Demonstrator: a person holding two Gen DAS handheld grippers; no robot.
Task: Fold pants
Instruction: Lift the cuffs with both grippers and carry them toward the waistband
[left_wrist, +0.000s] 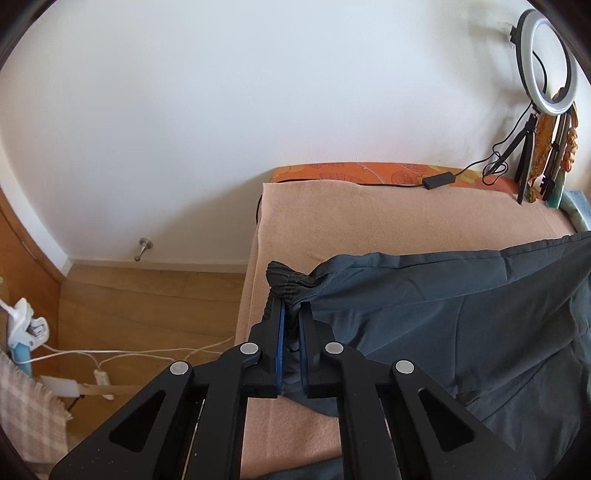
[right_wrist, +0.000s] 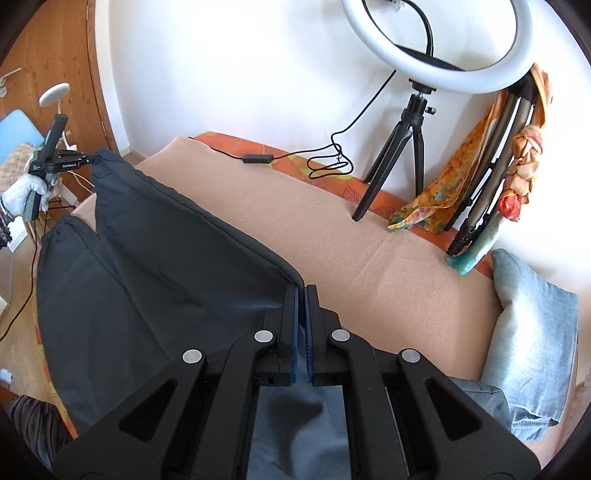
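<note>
- Two grippers each pinch one end of the dark grey pants (right_wrist: 155, 266), which hang lifted between them over the peach blanket (right_wrist: 369, 251) on the bed.
- At the left gripper (left_wrist: 290, 314), the jaws are pressed together on the gathered elastic waistband (left_wrist: 290, 282), and a bunch of it pokes out past the fingertips.
- At the right gripper (right_wrist: 301, 295), the jaws are likewise pressed together, pinching a thin edge of the same cloth right at their tips; I take this to be the leg end, though the hem itself is hidden inside the jaws.
- From the right wrist view the left gripper appears far off at the left edge, held by a gloved hand (right_wrist: 26, 192), with the upper edge of the pants running taut from there to the right jaws.
- So the long axis of the pants runs from one gripper to the other, across the bed, and the loose body of cloth sags below that line toward the person.
- Neither hand is nearer to the garment; each already holds its own end.
- Judging from this, the coming move turns on bringing the two ends together along that axis, or laying the stretched pants flat on the blanket first.
- Sagging cloth may crease unevenly if the ends are not kept level.
</note>
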